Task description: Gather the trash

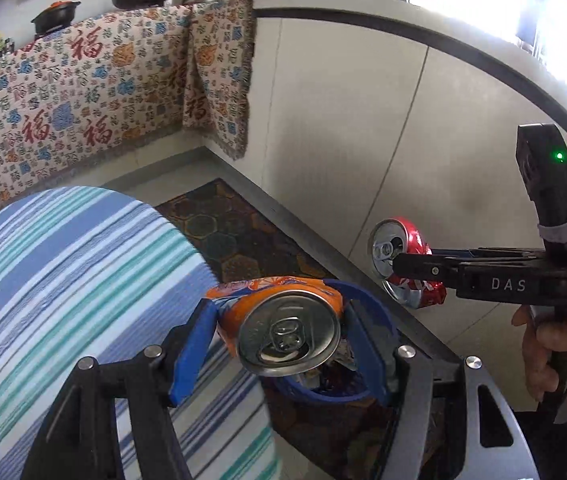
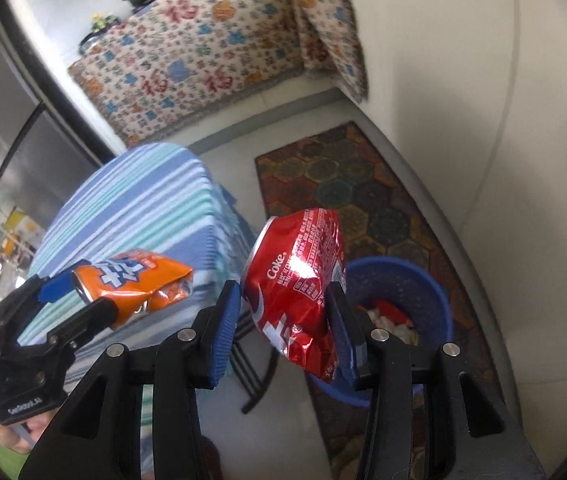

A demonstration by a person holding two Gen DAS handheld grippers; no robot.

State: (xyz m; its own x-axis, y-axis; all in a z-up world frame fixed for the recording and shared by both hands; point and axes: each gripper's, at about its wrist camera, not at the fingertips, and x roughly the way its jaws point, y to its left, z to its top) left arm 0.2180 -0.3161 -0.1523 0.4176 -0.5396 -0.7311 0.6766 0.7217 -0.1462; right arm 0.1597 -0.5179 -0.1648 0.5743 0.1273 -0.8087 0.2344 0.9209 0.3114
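My left gripper (image 1: 283,328) is shut on a crushed orange can (image 1: 289,330), its silver top facing the camera; it shows again at the left of the right wrist view, left gripper (image 2: 79,288) on the orange can (image 2: 143,280). My right gripper (image 2: 283,320) is shut on a crushed red Coke can (image 2: 299,288); in the left wrist view the right gripper (image 1: 411,264) holds that red can (image 1: 403,256) out to the right. A blue trash bin (image 2: 435,292) with scraps inside stands on the floor just beyond and below the red can. In the left wrist view the blue bin (image 1: 379,312) lies right behind the orange can.
A table under a blue-striped cloth (image 1: 63,280) stands on the left, close to the bin. A patterned rug (image 2: 363,184) lies under the bin along a white counter front (image 1: 363,120). A printed cloth (image 1: 83,100) drapes the far counter, with pots on top. A hand (image 1: 547,344) grips the right tool.
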